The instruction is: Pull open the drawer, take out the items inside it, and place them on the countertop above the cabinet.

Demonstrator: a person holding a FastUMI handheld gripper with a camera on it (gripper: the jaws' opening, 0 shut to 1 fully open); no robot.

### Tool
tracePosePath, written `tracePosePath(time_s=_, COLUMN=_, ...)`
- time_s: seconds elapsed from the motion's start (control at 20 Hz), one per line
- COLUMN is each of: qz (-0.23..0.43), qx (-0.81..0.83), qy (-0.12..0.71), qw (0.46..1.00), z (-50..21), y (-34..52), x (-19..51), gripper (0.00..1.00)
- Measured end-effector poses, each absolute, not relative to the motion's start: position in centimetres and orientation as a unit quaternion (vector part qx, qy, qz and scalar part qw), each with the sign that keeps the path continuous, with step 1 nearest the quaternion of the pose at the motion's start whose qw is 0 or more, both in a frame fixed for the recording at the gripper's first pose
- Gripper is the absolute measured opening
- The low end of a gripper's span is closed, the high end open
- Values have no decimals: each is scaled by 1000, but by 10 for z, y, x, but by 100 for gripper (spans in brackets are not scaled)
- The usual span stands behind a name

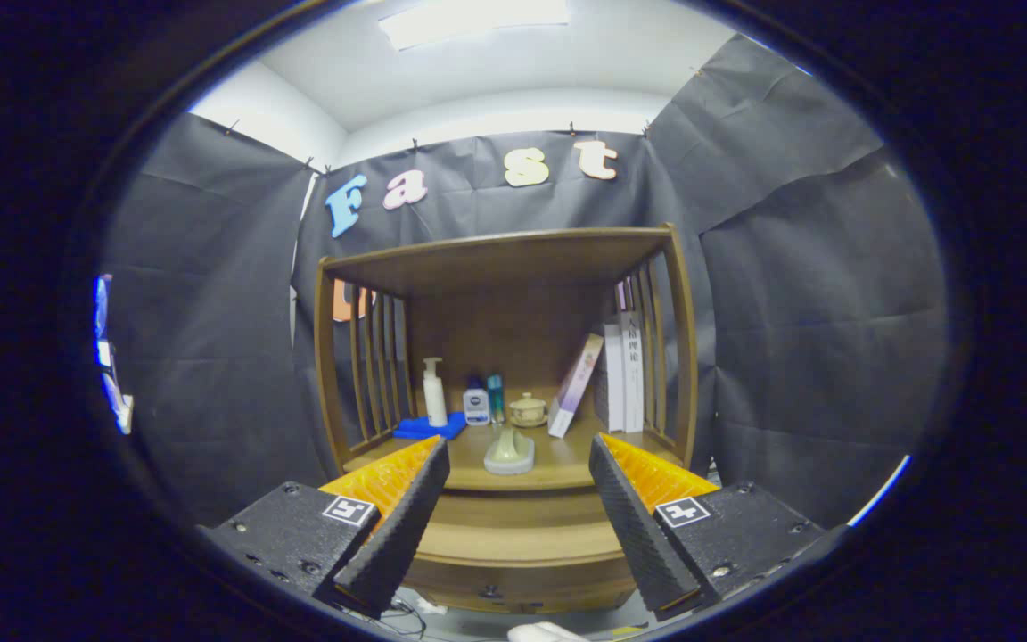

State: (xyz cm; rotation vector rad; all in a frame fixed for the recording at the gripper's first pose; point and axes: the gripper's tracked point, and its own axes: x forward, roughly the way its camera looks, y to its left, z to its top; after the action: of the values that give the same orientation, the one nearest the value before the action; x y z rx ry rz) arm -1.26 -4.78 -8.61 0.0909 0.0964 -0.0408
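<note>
Black cloth walls wrap the booth, and at centre frame stands the wooden cabinet (505,357). Gripper (518,486) hangs back at the bottom with its fingers spread wide, nothing between them. Below the countertop (567,459), the drawer (513,539) seems pulled out a little, though its inside is hidden, so whether items are left I cannot tell.

Counting on the countertop: one pump bottle (434,392), one blue cloth (429,428), two small bottles (485,403), one lidded cup (528,409), one pale dish (509,452) out front, and roughly three books (616,374) on the right.
</note>
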Motion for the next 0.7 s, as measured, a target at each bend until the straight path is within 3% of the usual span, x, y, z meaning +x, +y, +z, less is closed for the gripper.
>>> tracePosePath(time_s=0.7, qz=-24, qx=36, qy=142, qw=989, z=-245, y=-18, x=-24, gripper=98)
